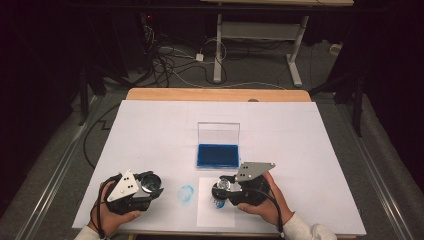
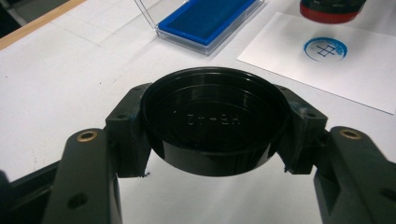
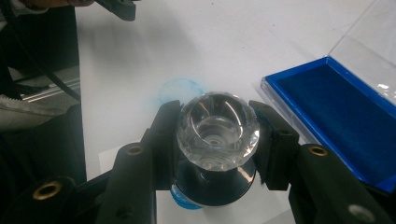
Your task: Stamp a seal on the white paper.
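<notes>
Paper covers nearly all of the worktop (image 1: 150,94), a big white sheet (image 1: 150,130) with a strip of light wood showing at the far edge. A smaller white sheet (image 1: 216,212) lies on top of it, near the person. A round blue stamp print (image 2: 325,49) sits on that small sheet, and a fainter blue ring (image 1: 186,194) marks the big sheet just to its left. Behind the small sheet is a blue ink pad (image 1: 218,155) in a clear box, with its clear lid (image 1: 218,133) standing up at the back. The left tongs (image 1: 150,187) are clamped on a round black cap (image 2: 214,125), one jaw on each side of it, and hold it above the white paper near the front left of the worktop. The right tongs (image 1: 223,189) are clamped on a stamp with a clear glass knob (image 3: 218,129) on top. The stamp stands upright over the small sheet, and some blue shows under its dark round base (image 3: 215,186). I cannot tell if the base touches the paper. The room around is dark. The floor (image 1: 60,150) is grey, and black cables (image 1: 165,62) lie in a tangle on it past the worktop. White legs of another table (image 1: 218,50) stand back there too.
</notes>
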